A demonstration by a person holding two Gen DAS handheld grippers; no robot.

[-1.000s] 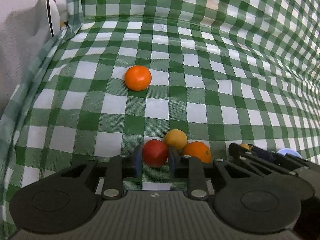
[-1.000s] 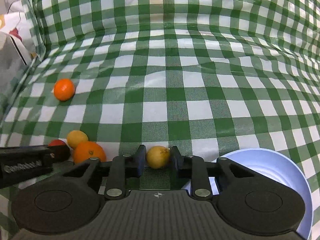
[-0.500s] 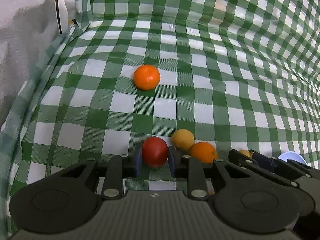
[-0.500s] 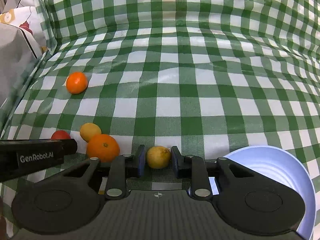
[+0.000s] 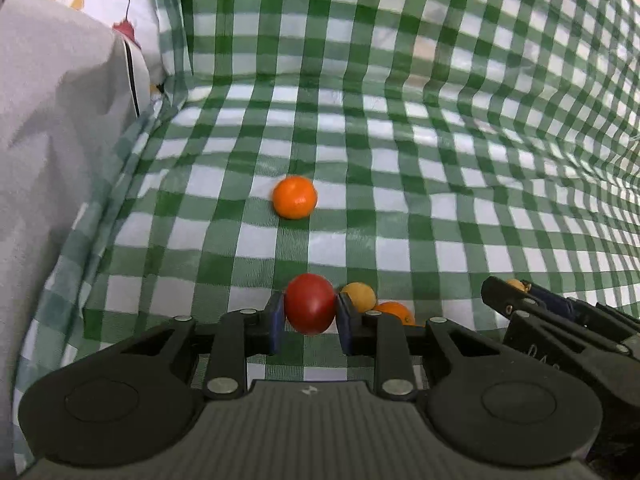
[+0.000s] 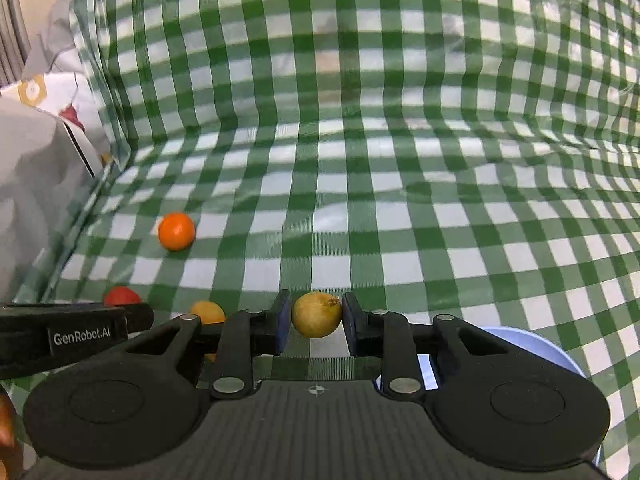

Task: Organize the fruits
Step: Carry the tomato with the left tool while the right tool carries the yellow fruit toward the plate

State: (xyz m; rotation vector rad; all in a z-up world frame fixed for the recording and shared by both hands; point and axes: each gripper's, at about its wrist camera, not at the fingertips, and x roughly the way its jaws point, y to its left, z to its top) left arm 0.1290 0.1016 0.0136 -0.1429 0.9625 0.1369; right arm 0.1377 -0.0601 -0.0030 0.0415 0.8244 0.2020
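My left gripper (image 5: 309,306) is shut on a red round fruit (image 5: 310,303), held just above the green checked cloth (image 5: 400,184). A yellow fruit (image 5: 359,296) and an orange (image 5: 394,312) lie right beside its right finger. Farther off sits a lone orange (image 5: 295,202). My right gripper (image 6: 316,316) is shut on a small yellow-brown fruit (image 6: 317,314), lifted off the cloth. In the right wrist view the left gripper (image 6: 120,312) shows at the lower left with the red fruit (image 6: 121,295), and the lone orange (image 6: 176,231) lies beyond. The right gripper (image 5: 516,292) appears at the lower right of the left wrist view.
A pale blue bowl (image 6: 532,346) sits low on the right, partly hidden behind my right gripper. A grey and white cushion (image 5: 60,140) borders the cloth on the left. The checked cloth rises as a backdrop (image 6: 360,40) behind the surface.
Both grippers have risen with their fruits, so the cloth and the loose fruits look farther away. The red fruit now hangs clear of the yellow fruit and orange. Neither grip has changed.
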